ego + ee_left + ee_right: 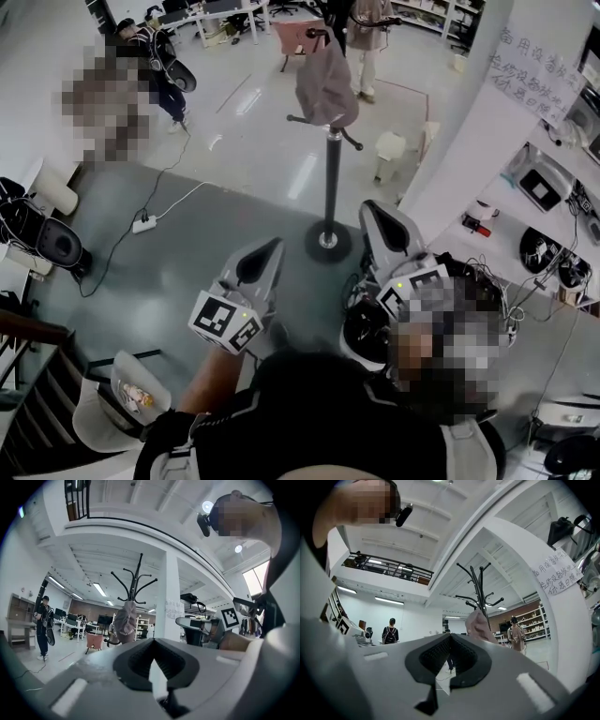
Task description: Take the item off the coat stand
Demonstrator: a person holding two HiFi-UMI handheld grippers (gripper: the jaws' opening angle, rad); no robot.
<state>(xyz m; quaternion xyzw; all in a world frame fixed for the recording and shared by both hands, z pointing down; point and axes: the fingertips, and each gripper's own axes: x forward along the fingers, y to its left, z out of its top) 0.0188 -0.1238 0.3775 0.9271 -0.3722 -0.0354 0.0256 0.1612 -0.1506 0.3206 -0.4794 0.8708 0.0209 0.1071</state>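
A black coat stand [331,178] rises from a round base on the floor straight ahead. A grey-pink cap [326,86] hangs on one of its upper hooks. My left gripper [270,248] is held low, short of the base and to its left, jaws shut and empty. Just right of the base, my right gripper [373,211] is also shut with nothing in it. In the left gripper view the cap [124,620] hangs beyond the left gripper [153,641], under the stand's hooks [133,581]. The right gripper view shows the cap [478,626] just past the right gripper [450,636].
A white pillar [469,122] with a handwritten notice stands close on the right, beside shelves of equipment [544,187]. A power strip [143,223] and its cable lie on the floor at left. A white stool [389,150], a pink chair [298,37] and people stand farther back.
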